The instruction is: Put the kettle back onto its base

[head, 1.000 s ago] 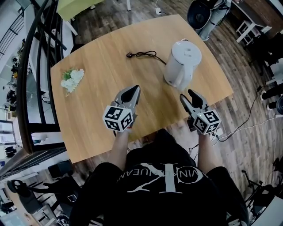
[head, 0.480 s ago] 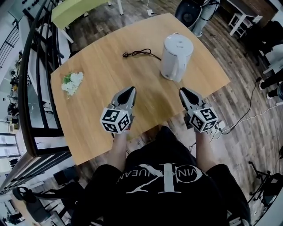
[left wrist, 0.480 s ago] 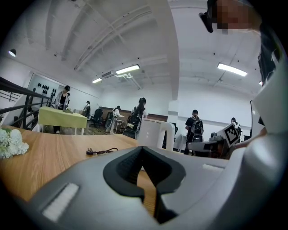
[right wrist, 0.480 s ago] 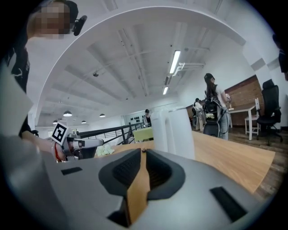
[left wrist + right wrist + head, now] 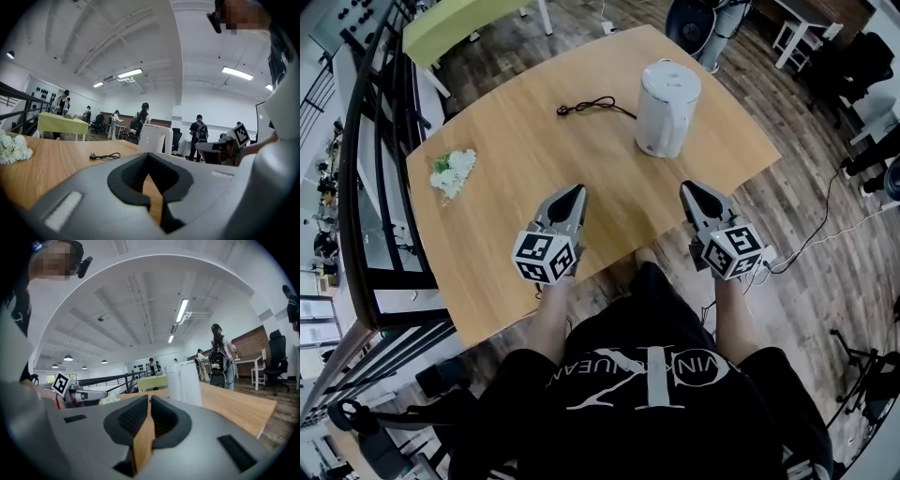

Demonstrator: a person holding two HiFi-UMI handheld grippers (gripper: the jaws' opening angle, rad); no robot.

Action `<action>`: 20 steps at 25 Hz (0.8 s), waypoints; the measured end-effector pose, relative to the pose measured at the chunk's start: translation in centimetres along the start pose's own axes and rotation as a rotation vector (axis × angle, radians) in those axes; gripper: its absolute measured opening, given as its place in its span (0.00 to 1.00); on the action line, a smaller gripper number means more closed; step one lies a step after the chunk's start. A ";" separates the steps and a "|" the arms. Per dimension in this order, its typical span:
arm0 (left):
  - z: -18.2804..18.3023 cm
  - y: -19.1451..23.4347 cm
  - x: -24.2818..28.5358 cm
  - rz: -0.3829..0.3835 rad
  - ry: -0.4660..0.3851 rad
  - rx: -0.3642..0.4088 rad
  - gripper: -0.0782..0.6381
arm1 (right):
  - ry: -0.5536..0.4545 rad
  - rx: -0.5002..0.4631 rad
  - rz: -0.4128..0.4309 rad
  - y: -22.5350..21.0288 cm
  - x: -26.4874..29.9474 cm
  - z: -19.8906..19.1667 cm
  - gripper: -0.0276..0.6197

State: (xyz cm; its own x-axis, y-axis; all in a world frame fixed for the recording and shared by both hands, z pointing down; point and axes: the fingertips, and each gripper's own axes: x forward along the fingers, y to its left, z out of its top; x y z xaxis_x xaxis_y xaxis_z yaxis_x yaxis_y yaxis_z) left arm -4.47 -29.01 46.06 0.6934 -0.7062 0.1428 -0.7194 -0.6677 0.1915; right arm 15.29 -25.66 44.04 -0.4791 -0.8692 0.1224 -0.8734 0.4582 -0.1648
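Head view: white kettle (image 5: 667, 105) stands upright on the far right part of the wooden table (image 5: 516, 159), well apart from both tools; I cannot tell whether its base sits under it. A black cord with plug (image 5: 589, 107) lies just left of the kettle, and white flowers (image 5: 451, 172) lie near the left edge. The left gripper (image 5: 576, 190) has its jaws together and empty. The right gripper (image 5: 686, 187) has just been closing, its jaws now together with nothing between them. The black shirt (image 5: 647, 375) carries a white print, seen upside down, with only fragments of letters legible. Left gripper view: jaws meet with only a slit; it adds a green table (image 5: 61, 124) and standing people (image 5: 141, 117) behind. Right gripper view: jaws meet; it adds a black railing (image 5: 110, 378).
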 end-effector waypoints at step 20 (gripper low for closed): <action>-0.9 -1.2 -4.6 0.012 -0.044 0.015 0.12 | -0.027 -0.017 -0.052 4.1 -4.9 -0.5 0.07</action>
State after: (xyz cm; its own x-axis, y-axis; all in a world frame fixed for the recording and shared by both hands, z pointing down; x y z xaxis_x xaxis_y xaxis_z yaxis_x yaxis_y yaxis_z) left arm -6.76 -24.75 46.09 0.6827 -0.7236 0.1018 -0.7283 -0.6624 0.1757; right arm 13.99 -19.46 43.26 -0.4310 -0.8963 0.1043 -0.8984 0.4154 -0.1425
